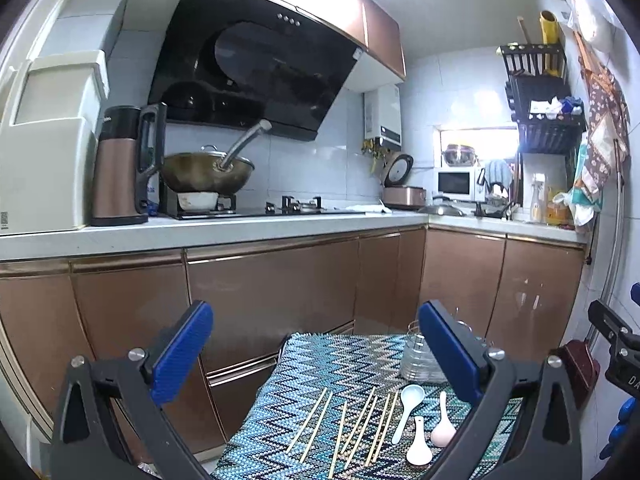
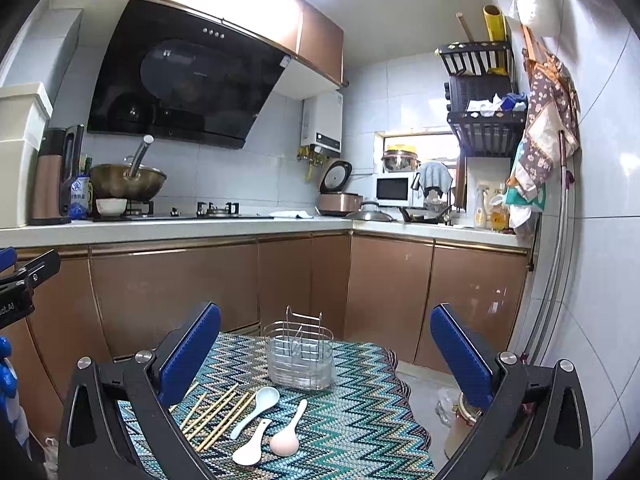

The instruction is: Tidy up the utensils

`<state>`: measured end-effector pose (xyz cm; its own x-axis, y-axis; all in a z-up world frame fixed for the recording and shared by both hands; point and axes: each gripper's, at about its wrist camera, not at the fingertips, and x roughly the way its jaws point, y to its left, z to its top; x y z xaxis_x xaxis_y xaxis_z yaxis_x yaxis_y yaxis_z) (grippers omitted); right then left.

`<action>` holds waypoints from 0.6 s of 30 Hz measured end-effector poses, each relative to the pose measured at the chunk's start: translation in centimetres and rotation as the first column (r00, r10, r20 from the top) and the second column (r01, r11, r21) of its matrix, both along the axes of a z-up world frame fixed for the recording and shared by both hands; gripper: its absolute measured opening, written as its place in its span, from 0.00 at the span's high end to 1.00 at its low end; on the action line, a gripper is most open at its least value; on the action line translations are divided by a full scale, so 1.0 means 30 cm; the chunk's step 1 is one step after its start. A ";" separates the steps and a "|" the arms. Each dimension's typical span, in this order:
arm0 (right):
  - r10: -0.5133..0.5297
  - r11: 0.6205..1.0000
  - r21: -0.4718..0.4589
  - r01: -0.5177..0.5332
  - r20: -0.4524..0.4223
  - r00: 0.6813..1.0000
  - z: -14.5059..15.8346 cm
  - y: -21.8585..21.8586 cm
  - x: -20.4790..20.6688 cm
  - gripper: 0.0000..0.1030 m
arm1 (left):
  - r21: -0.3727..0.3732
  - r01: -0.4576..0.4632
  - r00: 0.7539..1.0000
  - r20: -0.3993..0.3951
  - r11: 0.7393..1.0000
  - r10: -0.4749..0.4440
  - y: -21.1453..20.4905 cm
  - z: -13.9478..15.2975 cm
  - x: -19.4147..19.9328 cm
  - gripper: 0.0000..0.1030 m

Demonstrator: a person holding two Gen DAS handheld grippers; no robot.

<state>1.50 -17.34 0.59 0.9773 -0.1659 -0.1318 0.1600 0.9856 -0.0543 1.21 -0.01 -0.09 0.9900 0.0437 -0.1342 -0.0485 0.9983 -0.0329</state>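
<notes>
Several wooden chopsticks [image 1: 352,428] [image 2: 216,416] lie side by side on a zigzag-patterned cloth [image 1: 320,364] [image 2: 360,412]. Beside them rest three spoons: a pale blue one [image 1: 406,408] [image 2: 256,410], a white one [image 1: 419,442] [image 2: 252,442] and a pink one [image 1: 443,420] [image 2: 288,432]. A clear utensil holder [image 2: 301,356] [image 1: 418,356] with a wire frame stands behind them. My left gripper [image 1: 316,348] hangs open above the cloth, nothing between its blue pads. My right gripper [image 2: 326,352] is open too, raised over the spoons.
Brown cabinet doors [image 2: 172,288] close off the far side under a white counter [image 2: 180,226] with a hob, wok and kettle. A tiled wall [image 2: 600,240] rises on the right. Small items sit on the floor [image 2: 452,404] to the right of the cloth.
</notes>
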 end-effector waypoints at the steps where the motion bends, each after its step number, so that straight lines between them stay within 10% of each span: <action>1: 0.002 1.000 0.002 -0.002 -0.007 1.000 -0.006 -0.005 0.011 0.00 | -0.004 0.001 1.000 -0.007 1.000 -0.001 0.000 -0.003 0.013 0.00; 9: 0.030 0.998 0.062 -0.025 -0.091 0.995 -0.060 -0.079 0.122 0.00 | -0.098 0.025 0.987 -0.158 0.995 -0.041 0.073 -0.057 0.193 0.00; 18: 0.136 0.976 0.206 -0.074 -0.308 0.942 -0.224 -0.186 0.350 0.00 | -0.090 0.090 0.894 -0.431 0.992 -0.120 0.115 -0.226 0.478 0.00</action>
